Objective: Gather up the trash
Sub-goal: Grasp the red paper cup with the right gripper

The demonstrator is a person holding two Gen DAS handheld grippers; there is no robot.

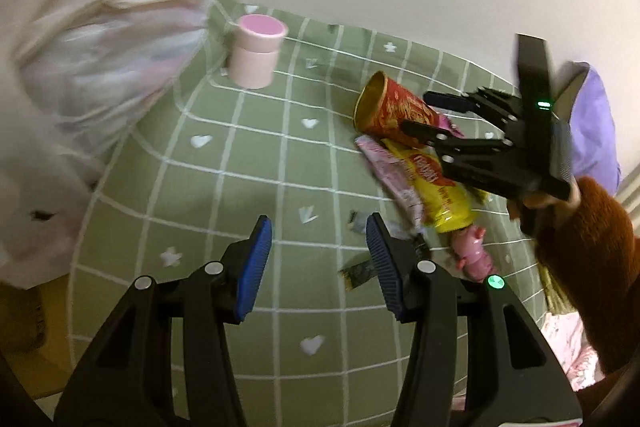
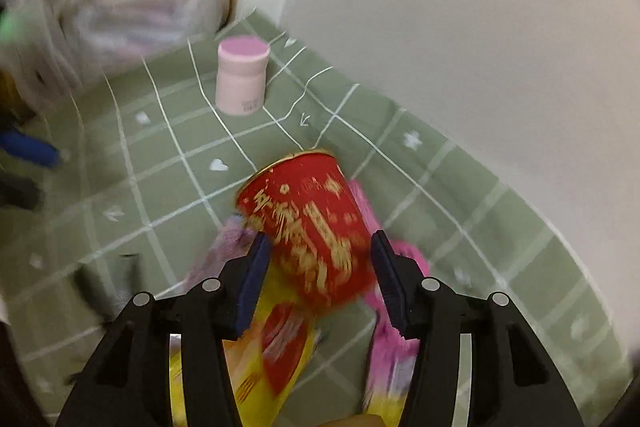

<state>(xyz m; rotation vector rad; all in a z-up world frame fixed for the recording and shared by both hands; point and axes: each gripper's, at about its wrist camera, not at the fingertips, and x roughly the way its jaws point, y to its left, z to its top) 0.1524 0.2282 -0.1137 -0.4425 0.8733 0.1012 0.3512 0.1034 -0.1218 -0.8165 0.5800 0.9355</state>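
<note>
1. The red paper cup [image 2: 310, 227], printed with gold characters and gold inside, lies on its side on the green checked cloth [image 1: 248, 163], its mouth turned toward the pink lidded jar [image 1: 258, 53].
2. It rests on a heap of wrappers: a yellow snack packet [image 1: 438, 191] and a pale pink wrapper [image 1: 390, 167], with a small pink pig toy [image 1: 474, 249] just beside them.
3. The right gripper [image 2: 316, 269] straddles the cup, jaws apart; whether the pads touch it I cannot tell through the blur.
4. The left gripper [image 1: 318, 261] hangs over bare cloth, jaws apart and empty.
5. A blurred white plastic bag [image 1: 92, 67] fills the left side.
</note>
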